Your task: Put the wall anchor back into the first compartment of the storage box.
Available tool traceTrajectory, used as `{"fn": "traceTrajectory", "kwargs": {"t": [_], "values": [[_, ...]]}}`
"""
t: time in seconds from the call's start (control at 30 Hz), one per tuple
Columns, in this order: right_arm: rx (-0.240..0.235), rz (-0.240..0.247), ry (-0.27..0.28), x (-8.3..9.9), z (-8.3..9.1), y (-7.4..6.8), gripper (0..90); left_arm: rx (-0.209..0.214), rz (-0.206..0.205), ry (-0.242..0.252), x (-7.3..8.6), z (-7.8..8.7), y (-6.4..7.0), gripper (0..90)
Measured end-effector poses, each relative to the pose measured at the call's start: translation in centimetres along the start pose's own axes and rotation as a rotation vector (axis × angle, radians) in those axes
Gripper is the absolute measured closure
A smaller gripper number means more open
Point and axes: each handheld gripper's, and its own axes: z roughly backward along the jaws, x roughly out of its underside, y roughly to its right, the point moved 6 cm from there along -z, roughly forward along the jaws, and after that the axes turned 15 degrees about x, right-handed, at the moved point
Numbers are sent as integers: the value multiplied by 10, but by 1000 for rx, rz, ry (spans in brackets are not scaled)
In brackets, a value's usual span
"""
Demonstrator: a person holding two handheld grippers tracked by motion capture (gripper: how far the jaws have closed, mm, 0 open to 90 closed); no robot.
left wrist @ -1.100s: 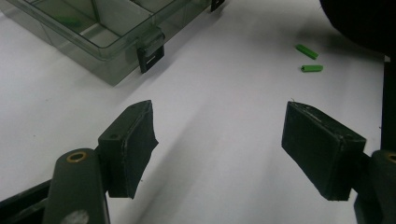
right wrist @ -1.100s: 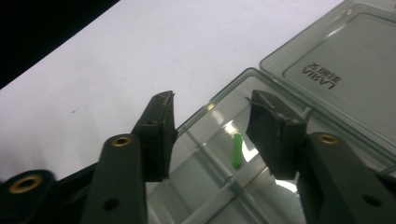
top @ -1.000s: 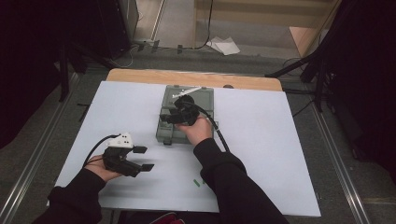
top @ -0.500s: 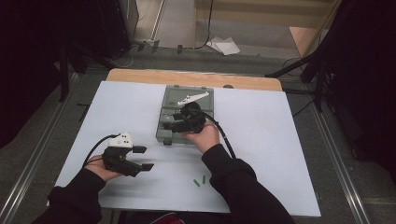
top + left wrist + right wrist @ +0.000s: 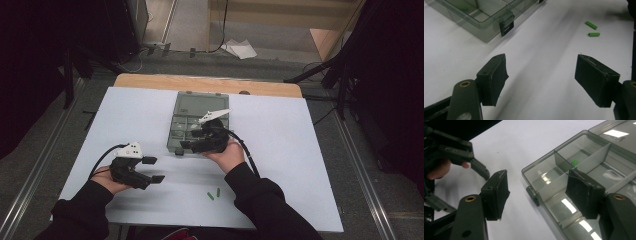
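A clear grey compartment box [image 5: 176, 116] lies open at the table's middle, its lid flat on the far side. My right gripper [image 5: 189, 140] hovers at the box's near left corner, open and holding nothing. In the right gripper view, my right gripper [image 5: 539, 185] has one jaw over a compartment of the box [image 5: 541, 170] and the other over bare table. A small green piece [image 5: 574, 163] sits in a farther compartment. My left gripper [image 5: 154, 169] rests low at the front left, open and holding nothing. Beyond my left gripper [image 5: 541, 67] lie two green pieces [image 5: 591, 25].
The two green pieces [image 5: 214, 194] lie loose near the table's front edge, beside the right forearm. The box's front latch [image 5: 506, 25] hangs open. White table [image 5: 300, 150] stretches to the right of the box. Dark stands and cables surround the table.
My right gripper has drawn back from over the box's middle to its near left corner and turned leftward. The left gripper has stayed put.
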Motion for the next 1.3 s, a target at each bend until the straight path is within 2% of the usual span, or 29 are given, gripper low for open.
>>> {"fn": "traceTrajectory", "kwargs": {"t": [0.2,0.23,0.33,0.57,0.73,1.1,1.3], "values": [[-16,6,10,7,5,-3,357,2,-4,-2,-1,1,1,250],[-24,8,8,8,6,-5,356,-2,-5,-24,0,3,1,250],[-28,23,16,11,10,-7,350,4,-10,2,-1,1,1,249],[-51,31,42,14,19,-10,325,5,-10,0,-1,1,2,250],[-50,51,46,20,23,-10,325,8,-11,-1,-1,0,2,249],[-52,48,51,33,33,-7,320,11,-10,-3,-1,0,2,249],[-50,69,57,40,38,-8,315,15,-13,-9,-1,-1,3,249]]}}
